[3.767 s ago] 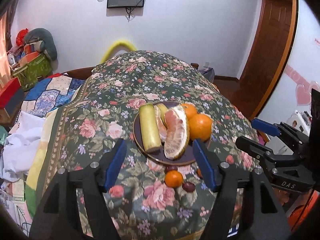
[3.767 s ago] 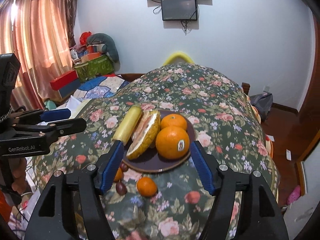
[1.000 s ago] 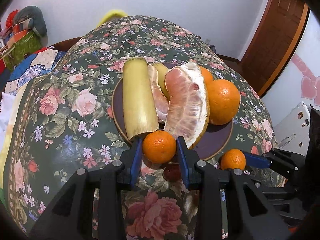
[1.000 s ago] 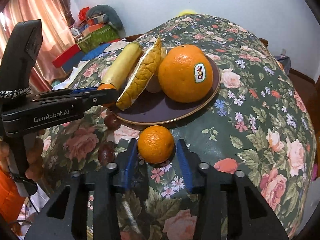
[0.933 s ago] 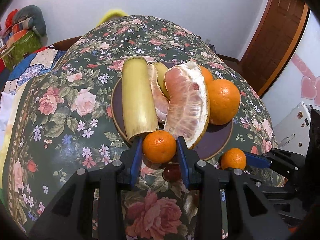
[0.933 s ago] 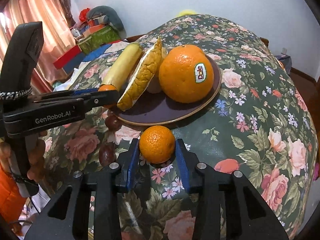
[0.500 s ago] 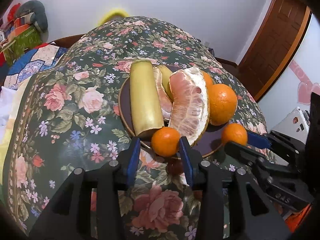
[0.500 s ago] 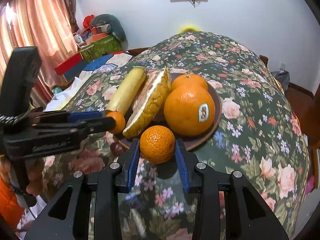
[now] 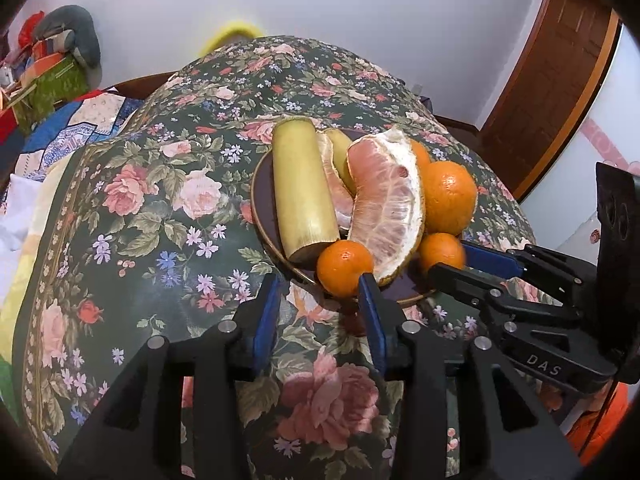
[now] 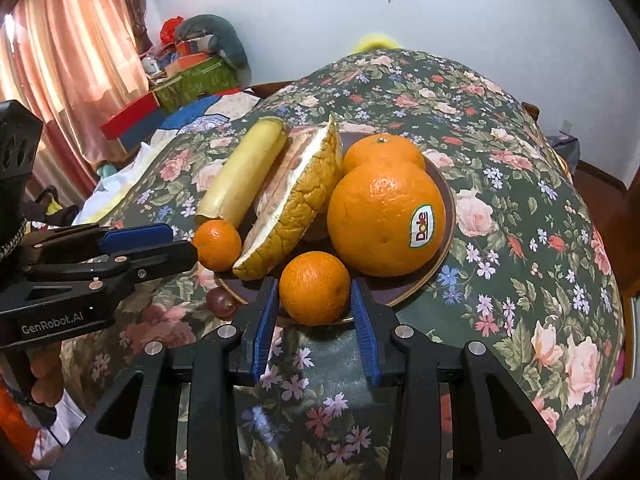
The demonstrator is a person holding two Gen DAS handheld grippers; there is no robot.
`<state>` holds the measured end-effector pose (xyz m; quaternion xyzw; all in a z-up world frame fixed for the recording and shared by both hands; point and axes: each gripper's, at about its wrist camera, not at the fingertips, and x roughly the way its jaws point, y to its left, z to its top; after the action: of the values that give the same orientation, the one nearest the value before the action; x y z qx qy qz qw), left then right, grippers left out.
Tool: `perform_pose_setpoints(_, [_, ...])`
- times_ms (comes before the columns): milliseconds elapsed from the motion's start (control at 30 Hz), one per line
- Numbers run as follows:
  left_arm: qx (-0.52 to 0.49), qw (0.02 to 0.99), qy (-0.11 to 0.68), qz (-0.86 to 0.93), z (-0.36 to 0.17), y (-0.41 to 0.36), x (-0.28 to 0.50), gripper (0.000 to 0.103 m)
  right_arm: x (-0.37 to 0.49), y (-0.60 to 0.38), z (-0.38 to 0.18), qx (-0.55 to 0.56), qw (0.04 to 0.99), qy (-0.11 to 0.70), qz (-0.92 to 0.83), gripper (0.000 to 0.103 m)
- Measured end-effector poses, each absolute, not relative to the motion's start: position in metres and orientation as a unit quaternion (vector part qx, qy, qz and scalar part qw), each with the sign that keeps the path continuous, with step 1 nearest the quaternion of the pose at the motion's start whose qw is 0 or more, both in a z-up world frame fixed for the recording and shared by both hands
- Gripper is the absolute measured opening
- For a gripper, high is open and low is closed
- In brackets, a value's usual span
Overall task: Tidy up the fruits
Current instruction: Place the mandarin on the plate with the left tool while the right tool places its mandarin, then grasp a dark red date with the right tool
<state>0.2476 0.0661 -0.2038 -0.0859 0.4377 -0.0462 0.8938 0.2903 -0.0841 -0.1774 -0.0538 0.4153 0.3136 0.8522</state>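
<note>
Here, dimpled round mandarins point(image 10: 314, 288) meet the smooth dark plate point(image 10: 447, 196) — floral cloth point(image 10: 520, 280) below.

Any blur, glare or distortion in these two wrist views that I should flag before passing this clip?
Left wrist view: strong fisheye bulges the floral tablecloth and curves the door frame; the right-hand mandarin looks slightly smeared; corners are vignetted black. Right wrist view: sharp overall, the Dole sticker is readable; the backlit curtain is washed out, and soft highlights sit on the large orange.
</note>
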Motion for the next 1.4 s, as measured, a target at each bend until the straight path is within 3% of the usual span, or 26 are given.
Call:
perform_pose_setpoints(567, [-0.077, 0.907, 0.411, -0.038, -0.165, 0.068, 0.201, 0.043, 0.242, -0.080, -0.151, -0.070, 0.855, 0.391, 0.332, 0.042])
perform_pose_setpoints(1033, [-0.085, 0.888, 0.450, -0.032, -0.194, 0.075, 0.179, 0.043, 0.236, -0.060, -0.189, -0.078, 0.821, 0.442, 0.351, 0.041])
perform_pose_setpoints(1200, [-0.089, 0.882, 0.460, -0.035, -0.205, 0.076, 0.182, 0.043, 0.238, -0.058, -0.196, -0.082, 0.819, 0.448, 0.350, 0.019])
perform_pose_setpoints(1400, [-0.084, 0.881, 0.463, -0.047, -0.210, 0.066, 0.194, 0.043, 0.236, -0.064, -0.192, -0.070, 0.818, 0.442, 0.362, 0.014])
